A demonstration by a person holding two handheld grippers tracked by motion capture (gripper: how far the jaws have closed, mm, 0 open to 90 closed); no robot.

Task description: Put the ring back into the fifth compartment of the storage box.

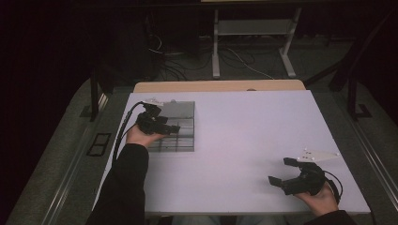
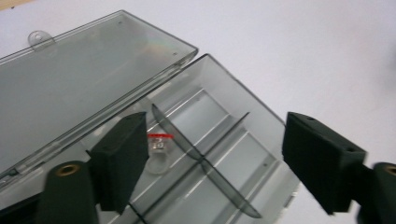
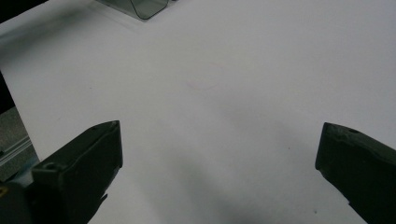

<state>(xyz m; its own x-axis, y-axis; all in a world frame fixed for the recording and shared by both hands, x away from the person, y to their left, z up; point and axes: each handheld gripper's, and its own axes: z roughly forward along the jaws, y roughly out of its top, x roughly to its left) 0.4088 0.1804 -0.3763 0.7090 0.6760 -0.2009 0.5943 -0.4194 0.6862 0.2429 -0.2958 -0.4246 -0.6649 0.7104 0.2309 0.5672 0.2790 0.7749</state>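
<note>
A white desk (image 1: 244,140) spreads across the high view, a strip of pale wood showing along its far edge; on its left half lies a clear, smoke-grey compartment box (image 1: 180,131), lid swung back and lying flat on the desk beyond the tray, so the whole thing sits open; in the left gripper view the lid (image 2: 84,88) fills the upper left, joined to the tray along a hinge line, with a small round tab at its far edge; the tray (image 2: 219,154) is split by thin grey dividers into several cells; the left tongs (image 1: 165,127) hang over the near left part of the box, held by the person's left hand (image 1: 141,137), a dark sleeve (image 1: 124,187) running back to the bottom edge; their jaws stand spread apart, released, gripping nothing, one on either side of the cells; the right tongs (image 1: 285,172) sit well apart from the box, near the desk's right front corner, held in the right hand (image 1: 321,199), jaws likewise wide and empty above bare white surface; smallest of all, a little clear bag with a red top strip (image 2: 159,151) rests in a cell of the tray, just beside the left-hand jaw in the left gripper view; what it holds is too small to tell.
</note>
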